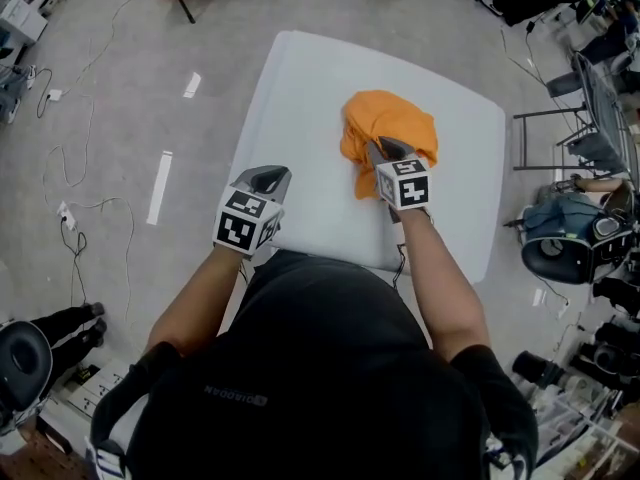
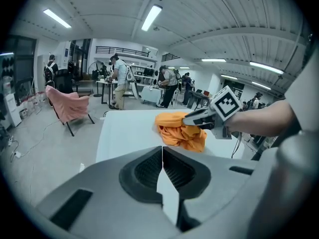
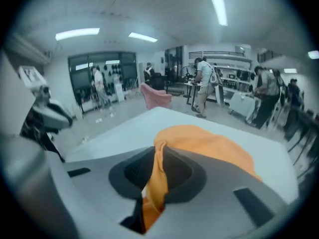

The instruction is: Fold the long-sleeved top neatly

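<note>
Orange top (image 1: 392, 126) lies crumpled in a heap on the right half of the white table (image 1: 300, 88). Your right gripper (image 1: 384, 151) pinches a fold of cloth at the near side of the heap, with the fabric pressed between its jaws. Your left gripper (image 1: 270, 178) has its jaws pressed together on nothing, near the table's near edge, apart from the top.
</note>
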Demonstrator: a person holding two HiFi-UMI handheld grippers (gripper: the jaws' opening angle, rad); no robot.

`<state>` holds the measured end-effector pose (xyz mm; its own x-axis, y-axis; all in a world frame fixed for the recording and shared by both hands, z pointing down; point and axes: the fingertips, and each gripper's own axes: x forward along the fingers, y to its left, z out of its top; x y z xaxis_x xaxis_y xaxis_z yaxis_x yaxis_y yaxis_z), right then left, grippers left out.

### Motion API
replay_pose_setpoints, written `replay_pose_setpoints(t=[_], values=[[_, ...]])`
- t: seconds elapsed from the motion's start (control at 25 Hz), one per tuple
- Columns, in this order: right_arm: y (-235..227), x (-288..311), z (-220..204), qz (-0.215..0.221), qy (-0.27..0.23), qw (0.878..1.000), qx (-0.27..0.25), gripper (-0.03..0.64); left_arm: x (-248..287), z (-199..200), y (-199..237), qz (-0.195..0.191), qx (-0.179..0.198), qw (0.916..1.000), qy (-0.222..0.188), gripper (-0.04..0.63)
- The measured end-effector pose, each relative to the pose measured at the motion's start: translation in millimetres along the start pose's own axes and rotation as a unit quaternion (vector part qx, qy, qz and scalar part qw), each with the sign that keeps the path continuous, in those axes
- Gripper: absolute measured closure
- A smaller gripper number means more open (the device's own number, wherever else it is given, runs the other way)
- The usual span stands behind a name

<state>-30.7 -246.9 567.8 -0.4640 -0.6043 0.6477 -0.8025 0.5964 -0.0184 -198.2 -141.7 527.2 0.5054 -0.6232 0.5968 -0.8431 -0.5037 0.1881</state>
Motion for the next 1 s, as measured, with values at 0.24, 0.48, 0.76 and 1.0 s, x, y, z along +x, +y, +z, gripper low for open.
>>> replay_pose_setpoints(t=[0.24,0.48,0.76,1.0], values=[[-1.4,-67.5,21.7,0.065,-0.116,0.976,0.173,0.568,11.4,2.9,-6.5,-0.023,-0.005,0.9997,0.002,0.589],[-21.4,-135.4,-7.9,0.052,-0.157,0.960,0.225,0.568,31.2,21.1,-27.5,-0.062,-0.026,0.9978,-0.005,0.589],[-67.8,-170.2,-82.6,-0.027,-0.133,0.957,0.258,0.568,54.7,35.0,-56.8,-0.080,0.009,0.9967,0.004,0.588],[-116.9,-192.4,-140.3,-0.114,-0.106,0.950,0.272,0.568,66.6,34.7,-72.5,-0.086,0.029,0.9958,0.013,0.588]])
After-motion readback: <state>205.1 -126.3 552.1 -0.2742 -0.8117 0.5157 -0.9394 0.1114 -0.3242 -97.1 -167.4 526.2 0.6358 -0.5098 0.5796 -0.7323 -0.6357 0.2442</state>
